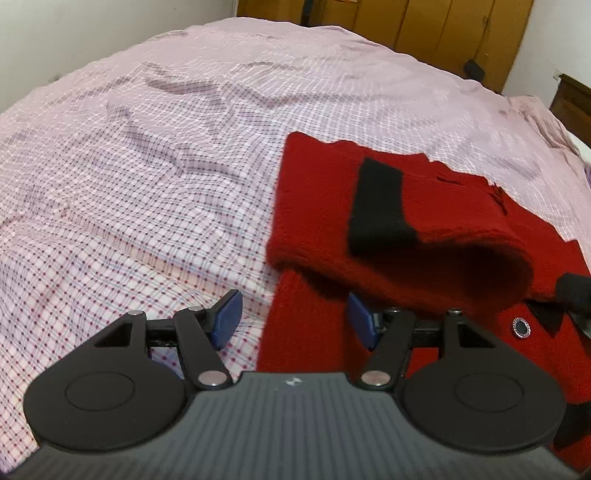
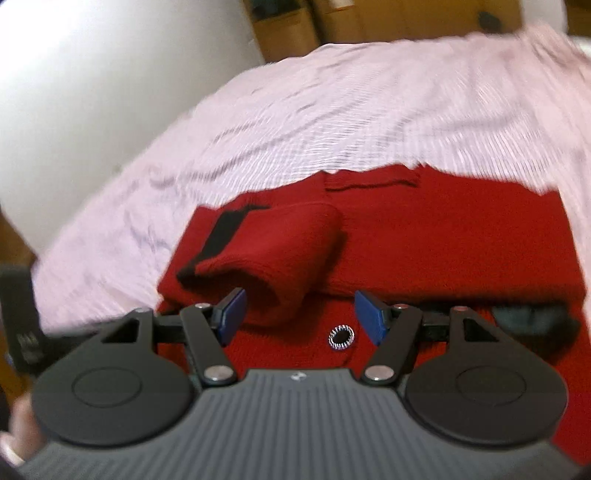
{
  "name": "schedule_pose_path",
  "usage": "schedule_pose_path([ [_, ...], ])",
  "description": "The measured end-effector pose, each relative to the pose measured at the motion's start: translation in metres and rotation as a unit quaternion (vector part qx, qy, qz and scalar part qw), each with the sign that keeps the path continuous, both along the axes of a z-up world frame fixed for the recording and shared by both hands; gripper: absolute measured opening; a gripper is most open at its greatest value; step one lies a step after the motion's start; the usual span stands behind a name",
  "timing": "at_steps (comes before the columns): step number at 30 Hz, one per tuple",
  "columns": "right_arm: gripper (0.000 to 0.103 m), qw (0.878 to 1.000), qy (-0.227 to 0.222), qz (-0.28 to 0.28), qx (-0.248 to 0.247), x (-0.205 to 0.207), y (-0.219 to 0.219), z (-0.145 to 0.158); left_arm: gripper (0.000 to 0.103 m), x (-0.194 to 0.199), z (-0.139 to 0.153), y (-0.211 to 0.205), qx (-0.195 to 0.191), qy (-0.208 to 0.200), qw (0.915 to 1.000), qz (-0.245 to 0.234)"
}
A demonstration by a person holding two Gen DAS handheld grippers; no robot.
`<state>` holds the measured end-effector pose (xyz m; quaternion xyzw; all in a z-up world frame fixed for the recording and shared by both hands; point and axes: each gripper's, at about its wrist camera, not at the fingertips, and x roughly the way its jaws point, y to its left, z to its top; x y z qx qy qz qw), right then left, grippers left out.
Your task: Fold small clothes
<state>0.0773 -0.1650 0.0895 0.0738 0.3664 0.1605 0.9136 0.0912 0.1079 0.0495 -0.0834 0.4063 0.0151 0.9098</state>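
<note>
The left gripper (image 1: 293, 319) sits nearest the lens, its blue-padded fingers (image 1: 226, 319) spread wide and holding nothing; one pad hangs over the checked bedsheet (image 1: 155, 155), the other over the near left edge of a red knitted cardigan (image 1: 317, 206). That edge runs almost straight away from the gripper, with bare sheet stretching wide and wrinkled to the left of it as far as the wall (image 1: 74, 33).

The right gripper (image 2: 299, 317) likewise stands with its fingers (image 2: 232, 314) apart and nothing between them, poised just above the cardigan (image 2: 443, 251). A round rhinestone-rimmed button (image 2: 341, 336) lies on the red knit between the two pads. Just beyond the left pad a sleeve (image 2: 280, 251) is folded across the body, its black cuff band (image 2: 218, 240) pointing toward the garment's left side; the cuff mouth gapes open toward the camera.

The cardigan lies flat on the bed, its far hem (image 2: 369, 173) slightly wavy against the sheet. Beyond the hem, sheet (image 2: 369, 103) continues to the far edge of the bed, where wooden cupboards (image 2: 369, 18) stand. The right wrist view is motion-blurred, so fine detail is unclear.
</note>
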Motion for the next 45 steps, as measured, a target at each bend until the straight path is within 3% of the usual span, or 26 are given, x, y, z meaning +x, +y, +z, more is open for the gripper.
schedule_pose_path([
  [6,0.066,0.99,-0.045,0.054,-0.125,0.009,0.051,-0.004,0.069,0.002,-0.004,0.004,-0.005,-0.002,1.0,0.006],
  [14,0.065,0.969,-0.085,0.084,-0.217,0.032,0.094,-0.021,0.069,0.008,-0.006,0.004,-0.002,-0.002,1.0,0.008],
  [15,0.047,0.967,-0.096,0.087,-0.22,0.034,0.095,-0.021,0.069,0.009,-0.007,0.004,-0.001,-0.001,1.0,0.008],
  [16,0.018,0.965,-0.101,0.086,-0.227,0.037,0.095,-0.022,0.069,0.011,-0.007,0.003,0.001,-0.001,1.0,0.009],
  [17,0.015,0.964,-0.1,0.083,-0.233,0.04,0.094,-0.022,0.069,0.013,-0.007,0.001,0.004,-0.002,1.0,0.008],
  [20,0.013,0.972,-0.103,0.071,-0.198,0.044,0.078,-0.01,0.069,0.019,-0.007,-0.002,0.017,-0.011,0.9998,0.009],
  [28,0.013,0.979,-0.148,-0.047,-0.129,0.041,-0.005,0.022,0.069,0.03,-0.01,-0.005,0.031,-0.01,0.9994,0.016],
  [31,0.013,0.981,-0.137,-0.082,-0.112,0.04,-0.033,0.012,0.069,0.03,-0.015,-0.005,0.026,-0.005,0.9996,0.012],
  [37,0.02,0.991,-0.046,-0.12,-0.037,0.045,-0.081,-0.039,0.069,0.029,-0.018,-0.011,0.045,-0.007,0.999,0.004],
  [42,0.037,0.985,-0.033,-0.167,0.013,0.026,-0.116,-0.05,0.069,0.029,-0.02,-0.01,0.043,-0.006,0.9991,0.003],
  [45,0.036,0.98,-0.027,-0.196,0.023,0.018,-0.134,-0.05,0.069,0.03,-0.02,-0.012,0.048,-0.006,0.9988,0.003],
])
